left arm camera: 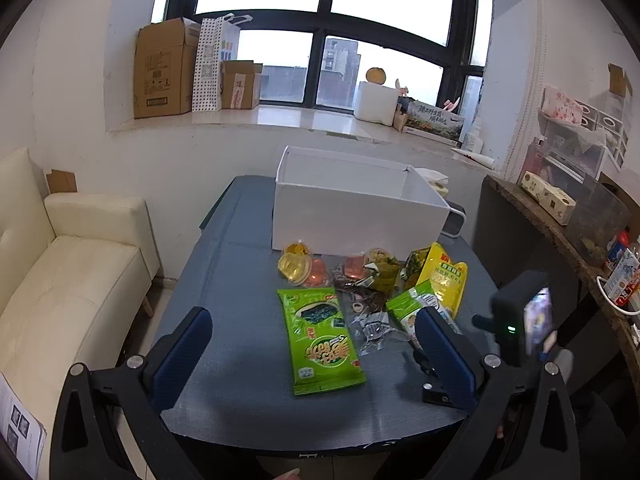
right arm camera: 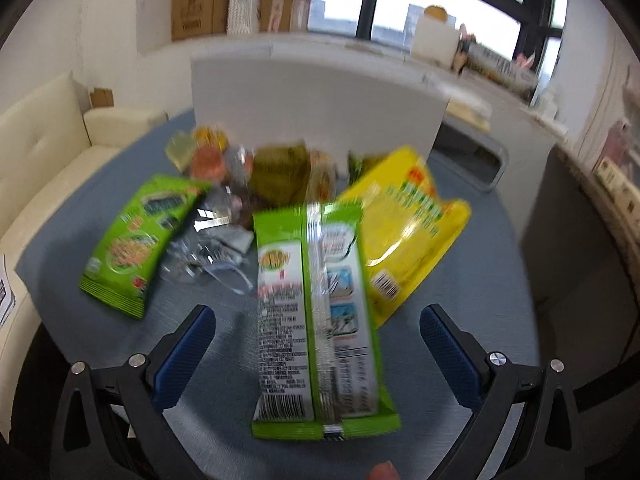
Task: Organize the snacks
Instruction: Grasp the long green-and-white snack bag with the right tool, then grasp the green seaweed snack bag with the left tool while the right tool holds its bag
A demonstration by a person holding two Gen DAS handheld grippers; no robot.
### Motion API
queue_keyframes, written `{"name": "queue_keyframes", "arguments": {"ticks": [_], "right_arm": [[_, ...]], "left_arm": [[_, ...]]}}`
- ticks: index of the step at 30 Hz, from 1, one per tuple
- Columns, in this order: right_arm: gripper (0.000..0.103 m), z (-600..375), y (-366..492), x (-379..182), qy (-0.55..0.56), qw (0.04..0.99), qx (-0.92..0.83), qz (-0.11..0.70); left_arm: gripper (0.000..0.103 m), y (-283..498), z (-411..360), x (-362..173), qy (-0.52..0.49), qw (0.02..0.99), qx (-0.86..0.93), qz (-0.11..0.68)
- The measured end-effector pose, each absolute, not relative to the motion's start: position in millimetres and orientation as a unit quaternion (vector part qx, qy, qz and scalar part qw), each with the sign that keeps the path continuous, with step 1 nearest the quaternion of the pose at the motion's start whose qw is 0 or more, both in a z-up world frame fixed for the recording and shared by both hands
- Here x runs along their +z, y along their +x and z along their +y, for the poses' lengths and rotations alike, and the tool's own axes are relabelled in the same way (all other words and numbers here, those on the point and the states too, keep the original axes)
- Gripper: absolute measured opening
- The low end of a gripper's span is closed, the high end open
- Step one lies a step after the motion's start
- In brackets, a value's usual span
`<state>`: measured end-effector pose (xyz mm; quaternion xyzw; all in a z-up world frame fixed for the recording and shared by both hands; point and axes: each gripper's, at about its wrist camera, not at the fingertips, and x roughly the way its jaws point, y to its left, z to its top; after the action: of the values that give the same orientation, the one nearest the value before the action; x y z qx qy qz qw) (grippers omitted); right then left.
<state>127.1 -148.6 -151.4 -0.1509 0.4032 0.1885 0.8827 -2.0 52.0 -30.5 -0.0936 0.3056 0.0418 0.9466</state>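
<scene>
Surface: dark blue-grey table (left arm camera: 224, 288), filling the centre of both views.
Container: white box (left arm camera: 352, 216), open-topped, upper centre of the left wrist view, standing at the far side of the table just behind the snacks; nothing shows above its rim.
Item 1: green seaweed pack (left arm camera: 322, 340), face up, centre of the left wrist view, lying flat and alone toward the near edge.
Item 2: second green pack (right arm camera: 320, 320), printed back and centre seam up, lower centre of the right wrist view, between the right fingers but not touched by them.
Item 3: yellow pouch (right arm camera: 404, 224), right of centre, partly under item 2.
Item 4: jelly cups (left arm camera: 298, 266), yellow and pink, just in front of the box.
Item 5: clear wrappers (left arm camera: 370, 320) and an olive-green packet (left arm camera: 382, 268), heaped between the green packs.
Left gripper (left arm camera: 316, 352): jaws spread wide, empty, item 1 lying between them.
Right gripper (right arm camera: 318, 352): jaws spread wide, empty; view motion-blurred.
Handling, judged: packs look light, puffy, crinkly and slick; contents likely brittle, so squeeze gently.
Grip point, judged: across the narrow width near the crimped end seam, or mid-body with soft pressure.
Progress, judged: sorting scarcely begun; every visible snack lies outside the box.
</scene>
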Motion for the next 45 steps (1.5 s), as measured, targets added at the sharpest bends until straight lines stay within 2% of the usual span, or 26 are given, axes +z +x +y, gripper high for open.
{"name": "queue_keyframes", "arguments": {"ticks": [2,5,7,16,23,32,33,35,36,37,45], "right_arm": [[0.101,-150.7,136.5,-164.4,-0.134,0.874,0.186,0.428],[0.074,-158.2,141.9,-172.0,-0.107,0.87,0.192,0.442],[0.07,-161.5,140.9,-171.4,-0.105,0.869,0.196,0.442],[0.07,-192.3,109.7,-127.5,-0.066,0.889,0.215,0.398],[0.07,-219.6,78.6,-84.8,-0.022,0.91,0.216,0.352],[0.07,-218.9,67.5,-69.3,-0.021,0.916,0.223,0.333],[0.07,-217.5,66.8,-69.6,-0.021,0.915,0.225,0.333],[0.07,-215.4,68.5,-72.1,-0.023,0.914,0.228,0.336],[0.07,-214.8,70.2,-73.5,-0.023,0.913,0.228,0.337],[0.07,-214.3,70.4,-73.8,-0.023,0.913,0.229,0.337],[0.07,-212.8,70.7,-74.7,-0.022,0.912,0.235,0.336]], "left_arm": [[0.103,-2.0,53.5,-33.8,-0.094,0.946,0.042,0.308],[0.103,0.4,55.3,-39.2,-0.095,0.943,0.043,0.315],[0.103,2.3,55.9,-42.4,-0.096,0.942,0.042,0.32],[0.103,18.4,46.6,-64.4,-0.081,0.935,0.024,0.345],[0.103,63.3,26.7,-117.4,-0.041,0.921,0.039,0.386],[0.103,102.3,20.8,-165.0,-0.028,0.893,0.057,0.446],[0.101,102.9,21.7,-168.7,-0.034,0.892,0.047,0.449],[0.093,101.3,22.2,-172.4,-0.034,0.894,0.035,0.446],[0.082,99.8,22.0,-172.1,-0.028,0.895,0.035,0.444],[0.078,98.6,24.1,-170.6,-0.025,0.895,0.039,0.443],[0.074,72.0,46.5,-146.4,-0.057,0.913,0.023,0.404]]}}
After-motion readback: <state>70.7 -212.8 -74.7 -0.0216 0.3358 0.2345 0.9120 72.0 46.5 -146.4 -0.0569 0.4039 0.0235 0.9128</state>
